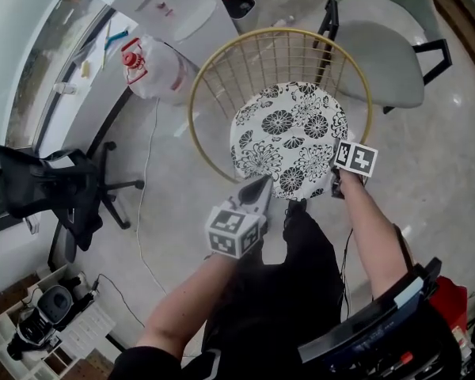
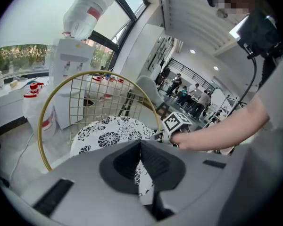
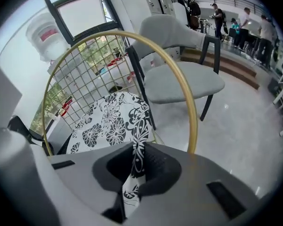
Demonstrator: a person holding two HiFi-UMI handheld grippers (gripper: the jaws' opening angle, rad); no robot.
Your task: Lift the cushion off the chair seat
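The cushion (image 1: pixel 289 137), round and white with black flowers, sits inside the gold wire chair (image 1: pixel 222 66), its far part lying against the chair's wire back. Its near edge, at the open front of the chair, is caught at two places. The left gripper (image 1: pixel 257 188) comes to the front of the chair from the left, and its jaws are pressed together on a fold of the flowered fabric, which runs down between the pads in the left gripper view. The right gripper (image 1: pixel 336 185) meets the rim at the right side of the chair's front. Its jaws likewise pinch the cushion's edge, and a strip of the print hangs through the gap in the right gripper view. The two grips are well apart along the rim, with the bulk of the cushion spread beyond both grippers, toward the chair's back. Whether the cushion is clear of the seat I cannot tell.

Counted: one cushion, two grippers, three chairs. Besides the wire chair there is one grey padded chair (image 1: pixel 380 54) just behind it to the right and one black office chair (image 1: pixel 47 184) well off to its left. One water jug (image 1: pixel 162 70) in a plastic bag stands just left of the wire chair, and one thin cable (image 1: pixel 146 172) trails over the floor on that side.
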